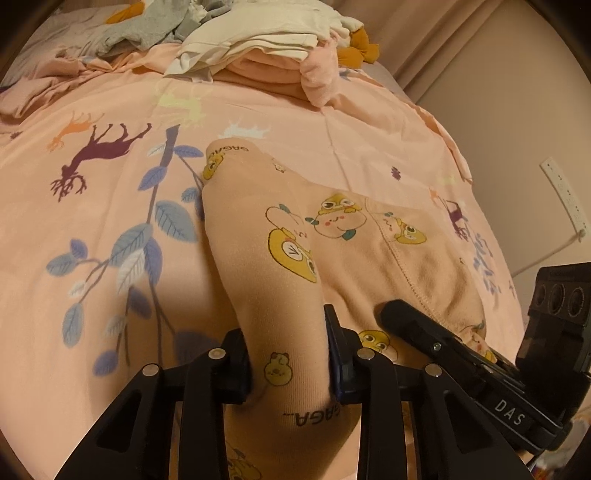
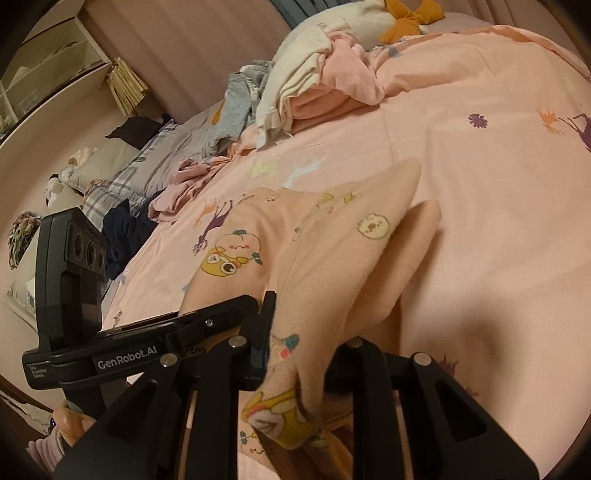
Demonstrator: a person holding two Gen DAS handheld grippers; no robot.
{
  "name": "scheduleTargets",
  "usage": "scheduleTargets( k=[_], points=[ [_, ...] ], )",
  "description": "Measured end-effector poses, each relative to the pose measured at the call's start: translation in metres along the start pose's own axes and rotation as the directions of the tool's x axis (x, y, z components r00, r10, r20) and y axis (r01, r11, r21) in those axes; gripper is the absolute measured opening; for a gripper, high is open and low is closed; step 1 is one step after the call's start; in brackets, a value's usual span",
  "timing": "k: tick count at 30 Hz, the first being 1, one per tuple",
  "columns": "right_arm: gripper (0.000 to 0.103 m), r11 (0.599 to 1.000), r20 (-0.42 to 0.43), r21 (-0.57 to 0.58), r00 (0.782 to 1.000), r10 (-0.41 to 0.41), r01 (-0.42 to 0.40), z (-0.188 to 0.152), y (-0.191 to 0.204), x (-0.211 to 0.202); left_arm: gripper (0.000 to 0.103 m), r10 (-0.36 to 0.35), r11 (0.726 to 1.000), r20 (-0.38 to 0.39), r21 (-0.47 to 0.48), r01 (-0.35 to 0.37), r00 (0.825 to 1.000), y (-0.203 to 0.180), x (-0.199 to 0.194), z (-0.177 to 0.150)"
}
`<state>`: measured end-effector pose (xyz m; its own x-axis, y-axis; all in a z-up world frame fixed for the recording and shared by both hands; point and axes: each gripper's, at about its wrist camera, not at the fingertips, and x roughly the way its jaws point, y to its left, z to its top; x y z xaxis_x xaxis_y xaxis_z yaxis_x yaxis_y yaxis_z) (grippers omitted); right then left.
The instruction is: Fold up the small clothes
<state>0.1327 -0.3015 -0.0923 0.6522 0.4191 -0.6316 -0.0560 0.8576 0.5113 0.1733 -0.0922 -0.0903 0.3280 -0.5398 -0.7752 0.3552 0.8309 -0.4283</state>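
Observation:
A small peach garment with yellow cartoon prints (image 1: pixel 280 236) lies on the pink bedspread (image 1: pixel 110 206). My left gripper (image 1: pixel 288 362) is shut on one leg of it, which stretches away from the jaws. My right gripper (image 2: pixel 299 358) is shut on another part of the same garment (image 2: pixel 325 266) and lifts it off the bed in a fold. The right gripper also shows in the left wrist view (image 1: pixel 461 354), close beside the left one. The left gripper shows at the left of the right wrist view (image 2: pixel 147 332).
A pile of folded cream and peach clothes (image 1: pixel 266 48) sits at the far side of the bed, with grey clothes (image 1: pixel 147 29) beside it. Loose pink and dark clothes (image 2: pixel 155 199) lie at the bed's edge. A wall (image 1: pixel 517 110) stands at the right.

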Motion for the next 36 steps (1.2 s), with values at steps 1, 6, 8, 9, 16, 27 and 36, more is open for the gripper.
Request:
scheduleTargets(
  k=[1, 6, 8, 9, 16, 27, 36],
  points=[
    [0.02, 1.0, 0.002, 0.001, 1.0, 0.003, -0.003, -0.002, 0.001, -0.002, 0.03, 0.0, 1.0, 0.0, 0.003, 0.0, 1.0, -0.001, -0.003, -0.002],
    [0.02, 1.0, 0.014, 0.006, 1.0, 0.023, -0.023, -0.015, 0.011, -0.018, 0.03, 0.016, 0.999, -0.001, 0.028, -0.016, 1.0, -0.008, -0.018, -0.02],
    [0.02, 1.0, 0.012, 0.005, 1.0, 0.029, -0.029, -0.022, 0.015, -0.023, 0.03, 0.025, 0.999, -0.007, 0.031, -0.024, 1.0, -0.009, -0.025, -0.028],
    [0.02, 0.999, 0.01, 0.003, 0.999, 0.032, -0.032, -0.026, 0.018, -0.026, 0.03, 0.028, 0.999, -0.008, 0.033, -0.028, 1.0, -0.01, -0.028, -0.032],
    [0.02, 0.999, 0.007, -0.021, 0.999, 0.041, -0.041, -0.051, 0.036, -0.043, 0.03, 0.05, 0.998, 0.011, 0.045, -0.05, 0.999, -0.011, -0.051, -0.061],
    [0.02, 0.991, 0.0, -0.12, 0.998, 0.063, -0.062, -0.081, 0.08, -0.064, 0.03, 0.078, 0.997, 0.053, 0.018, -0.079, 0.996, -0.003, -0.094, -0.095],
    [0.02, 0.981, -0.019, -0.163, 0.994, 0.105, -0.107, -0.088, 0.104, -0.066, 0.03, 0.091, 0.995, 0.082, -0.037, -0.089, 0.992, 0.012, -0.119, -0.107]
  ],
)
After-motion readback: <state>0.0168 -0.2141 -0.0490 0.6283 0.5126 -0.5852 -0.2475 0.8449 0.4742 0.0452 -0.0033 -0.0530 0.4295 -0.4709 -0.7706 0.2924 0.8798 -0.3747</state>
